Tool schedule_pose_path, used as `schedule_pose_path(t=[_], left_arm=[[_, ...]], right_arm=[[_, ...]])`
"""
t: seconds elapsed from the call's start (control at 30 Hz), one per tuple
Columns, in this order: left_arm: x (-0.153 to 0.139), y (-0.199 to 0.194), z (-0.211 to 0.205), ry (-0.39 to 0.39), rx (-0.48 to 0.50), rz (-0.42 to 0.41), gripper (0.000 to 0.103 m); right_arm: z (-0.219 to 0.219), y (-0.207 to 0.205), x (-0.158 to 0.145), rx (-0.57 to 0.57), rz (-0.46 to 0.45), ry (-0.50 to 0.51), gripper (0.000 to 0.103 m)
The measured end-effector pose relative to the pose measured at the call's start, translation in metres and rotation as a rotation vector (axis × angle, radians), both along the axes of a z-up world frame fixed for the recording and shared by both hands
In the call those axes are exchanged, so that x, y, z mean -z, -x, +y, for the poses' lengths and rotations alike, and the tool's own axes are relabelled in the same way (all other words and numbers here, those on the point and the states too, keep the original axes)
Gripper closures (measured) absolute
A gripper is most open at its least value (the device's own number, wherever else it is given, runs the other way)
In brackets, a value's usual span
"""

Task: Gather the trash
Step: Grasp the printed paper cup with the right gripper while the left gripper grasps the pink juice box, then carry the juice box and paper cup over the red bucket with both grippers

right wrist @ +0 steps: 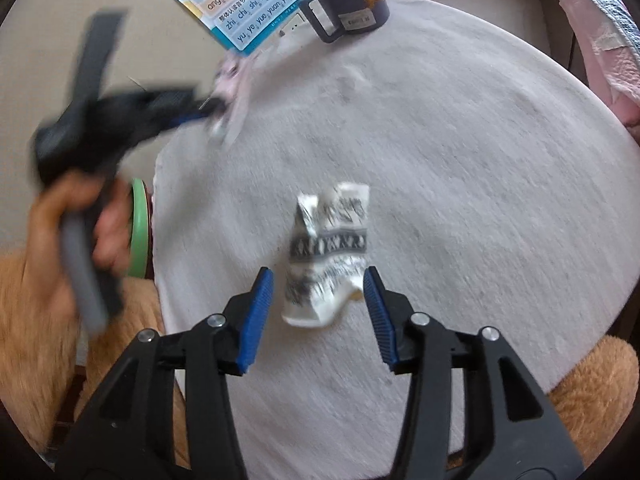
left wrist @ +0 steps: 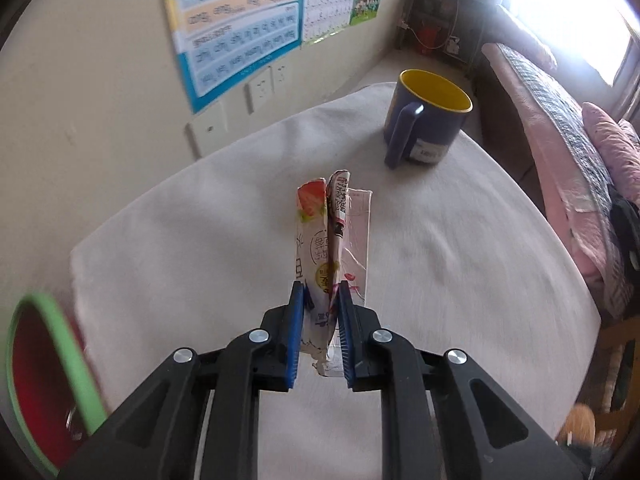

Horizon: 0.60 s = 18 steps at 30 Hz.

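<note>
Left wrist view: the left gripper (left wrist: 320, 300) has its jaws pinching a crumpled pink-and-white strawberry-print wrapper (left wrist: 332, 236), long axis pointing toward 12 o'clock. The right gripper (right wrist: 318, 294), jaws spread, straddles a crumpled white black-printed paper packet (right wrist: 326, 256) lying on the white cloth-covered surface (right wrist: 460, 200).

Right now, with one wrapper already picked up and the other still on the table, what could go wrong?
The left tongs pinch the strawberry wrapper only near its lower end, so it may slip out while it is carried to the green-rimmed bin. The right tongs are open around the crumpled white wrapper; closing may snag the tablecloth. The blue mug looks safely apart.
</note>
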<state>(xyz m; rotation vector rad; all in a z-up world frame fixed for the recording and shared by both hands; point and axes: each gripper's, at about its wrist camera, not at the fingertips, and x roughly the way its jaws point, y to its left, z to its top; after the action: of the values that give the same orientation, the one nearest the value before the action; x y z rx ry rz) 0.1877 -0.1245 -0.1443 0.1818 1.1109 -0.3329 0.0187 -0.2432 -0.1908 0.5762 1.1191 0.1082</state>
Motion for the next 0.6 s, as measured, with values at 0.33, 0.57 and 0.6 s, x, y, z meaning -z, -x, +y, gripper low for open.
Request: schedule_pose_path(t=[0.33,0.57,0.6], left_arm=[[-0.013,0.083,0.093,0.031,-0.12,0.036,0.088],[-0.033,0.111,0.131,0.068,-0.174,-0.014,0.088],[-0.036,0.112,0.133,0.071,-0.177,-0.022,0.088]], right_arm=[[0.021,-0.026,0.018,0.005,0.07,0.11,0.044],[0.038,-0.019,0.001,-0.023,0.045,0.162,0.06],[0.04,-0.019,-0.004,-0.024,0.033,0.165,0.06]])
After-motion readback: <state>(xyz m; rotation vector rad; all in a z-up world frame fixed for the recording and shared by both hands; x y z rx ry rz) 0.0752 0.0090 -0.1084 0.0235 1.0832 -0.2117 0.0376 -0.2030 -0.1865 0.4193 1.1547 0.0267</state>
